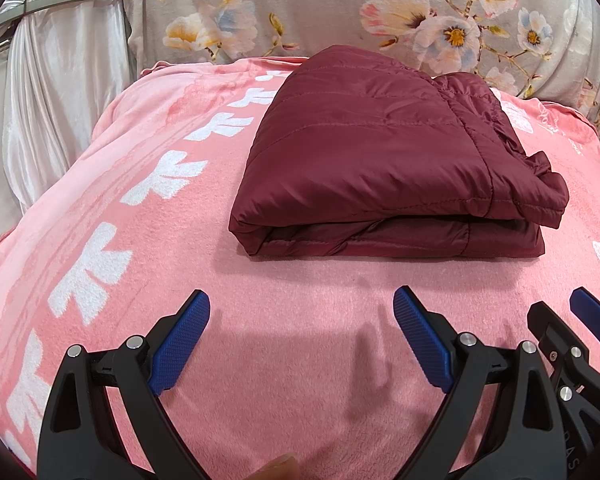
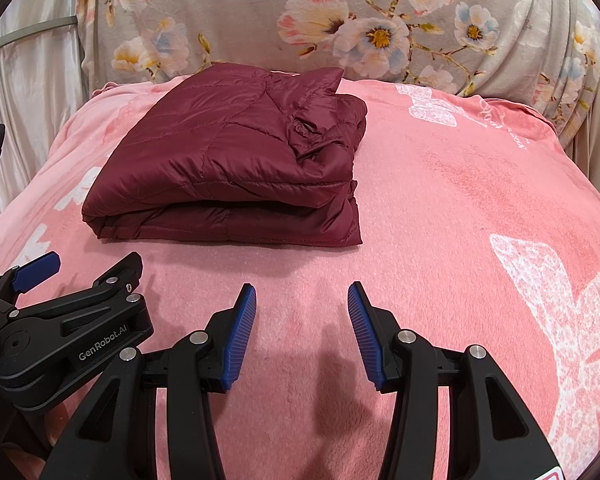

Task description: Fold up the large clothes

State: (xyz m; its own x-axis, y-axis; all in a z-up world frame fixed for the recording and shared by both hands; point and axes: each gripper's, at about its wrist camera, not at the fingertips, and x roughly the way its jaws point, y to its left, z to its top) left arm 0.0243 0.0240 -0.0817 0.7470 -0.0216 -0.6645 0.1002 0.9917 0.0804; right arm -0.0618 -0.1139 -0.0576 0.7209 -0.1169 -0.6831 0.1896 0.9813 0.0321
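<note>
Nearest to both cameras, the two grippers are being held side by side above the pink blanket, both pointing downward toward it. The left gripper is being kept with its blue pads wide apart, and nothing is being held between them; only the blanket is seen in the gap. The right gripper is also being kept apart, with a narrower gap, and it is empty too. In the left wrist view a part of the right gripper is being seen at the right edge, and in the right wrist view the left gripper is being seen at the left edge, so the two are close to each other. Shadows of the fingers are being cast on the blanket just in front of them. Farther on, the dark red quilted jacket is lying on the blanket, already folded into a thick, roughly square packet, with its layers showing at the near edge. It is not being touched by either gripper. Behind the blanket, a grey cloth with a flower print is being seen, and a shiny white curtain is hanging at the left.
</note>
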